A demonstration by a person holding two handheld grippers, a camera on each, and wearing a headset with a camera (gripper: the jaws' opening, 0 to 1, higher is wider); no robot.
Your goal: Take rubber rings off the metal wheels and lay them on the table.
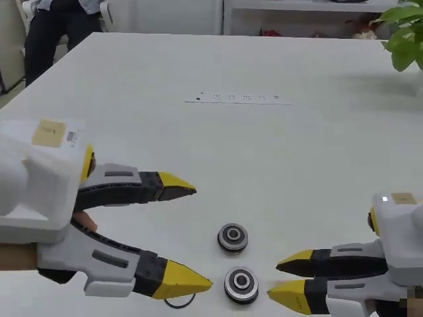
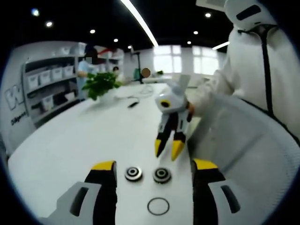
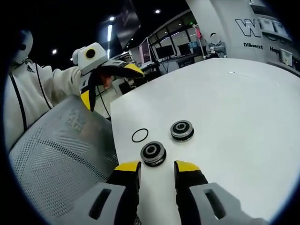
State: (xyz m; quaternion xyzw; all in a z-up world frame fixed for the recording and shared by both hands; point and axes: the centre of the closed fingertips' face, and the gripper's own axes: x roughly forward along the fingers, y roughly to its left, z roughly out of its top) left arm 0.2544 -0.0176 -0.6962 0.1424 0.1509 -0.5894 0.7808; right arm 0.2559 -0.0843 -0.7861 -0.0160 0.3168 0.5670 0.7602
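Observation:
Two small metal wheels lie close together on the white table [image 1: 277,152], one farther [image 1: 232,238] and one nearer [image 1: 240,284]. A loose black rubber ring [image 1: 178,302] lies flat beside them, partly under a jaw of my left gripper [image 1: 198,238]. That gripper is wide open, and its own view shows the wheels [image 2: 133,173] [image 2: 162,175] and the ring [image 2: 158,206] ahead of its jaws. My right gripper [image 1: 274,277] points at the nearer wheel [image 3: 153,153] from the right. It is slightly open and holds nothing. The second wheel [image 3: 182,130] and the ring [image 3: 139,135] lie beyond.
The near table edge runs close to the wheels, with a grey mesh chair [image 3: 61,140] beside it. A row of small marks [image 1: 238,99] sits mid-table. A green plant [image 1: 403,33] stands at the far right. A person [image 1: 46,26] sits at the far left corner.

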